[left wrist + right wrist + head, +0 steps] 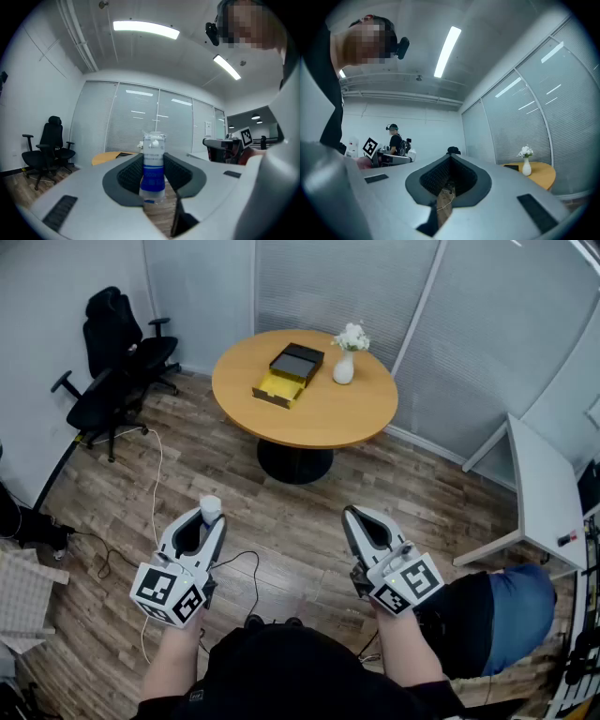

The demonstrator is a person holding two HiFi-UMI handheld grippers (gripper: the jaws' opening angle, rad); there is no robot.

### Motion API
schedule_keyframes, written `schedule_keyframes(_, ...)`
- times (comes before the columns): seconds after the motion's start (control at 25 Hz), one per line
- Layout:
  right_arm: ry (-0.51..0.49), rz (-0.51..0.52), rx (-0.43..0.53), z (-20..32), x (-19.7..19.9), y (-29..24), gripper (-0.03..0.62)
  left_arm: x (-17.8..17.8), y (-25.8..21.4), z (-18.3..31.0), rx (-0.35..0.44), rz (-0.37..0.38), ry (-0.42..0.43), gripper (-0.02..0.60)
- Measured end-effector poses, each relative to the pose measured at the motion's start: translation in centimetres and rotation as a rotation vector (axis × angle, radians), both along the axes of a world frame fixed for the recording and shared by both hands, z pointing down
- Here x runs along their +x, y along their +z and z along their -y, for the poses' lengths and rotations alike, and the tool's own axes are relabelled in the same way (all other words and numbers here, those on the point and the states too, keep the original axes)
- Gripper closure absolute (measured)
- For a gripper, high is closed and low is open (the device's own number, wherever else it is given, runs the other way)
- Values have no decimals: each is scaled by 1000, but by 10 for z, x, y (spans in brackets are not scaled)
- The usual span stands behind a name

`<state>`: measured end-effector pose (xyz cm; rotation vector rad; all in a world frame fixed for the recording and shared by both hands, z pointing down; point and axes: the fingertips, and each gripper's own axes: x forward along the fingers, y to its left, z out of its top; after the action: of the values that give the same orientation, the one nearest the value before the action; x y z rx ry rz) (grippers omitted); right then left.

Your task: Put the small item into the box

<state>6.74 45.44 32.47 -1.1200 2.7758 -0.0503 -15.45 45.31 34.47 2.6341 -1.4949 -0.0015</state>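
A small clear bottle (153, 164) with a blue label and white cap stands upright between the pads of my left gripper (154, 171), which is shut on it; in the head view the bottle's cap (211, 507) pokes out past the left gripper (210, 521). My right gripper (354, 518) is shut with nothing in it, its tips meeting in the right gripper view (450, 161). An open box (287, 374) with a yellow tray and dark lid lies on the round wooden table (347, 413), well ahead of both grippers.
A white vase with flowers (347, 354) stands on the table right of the box. Two black office chairs (117, 362) sit at the left wall. A cable (155, 512) trails over the wooden floor. A white desk (544, 493) is at the right. Another person (395, 139) stands far off.
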Motion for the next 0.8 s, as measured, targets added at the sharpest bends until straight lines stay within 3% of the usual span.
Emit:
schedule_keyframes(0.44, -7, 15, -4, 3, 17, 4, 559, 17, 0, 2, -1, 5, 0, 445)
schedule_keyframes(0.8, -84, 65, -19, -3, 34, 8, 557, 35, 7, 4, -19, 6, -13, 445)
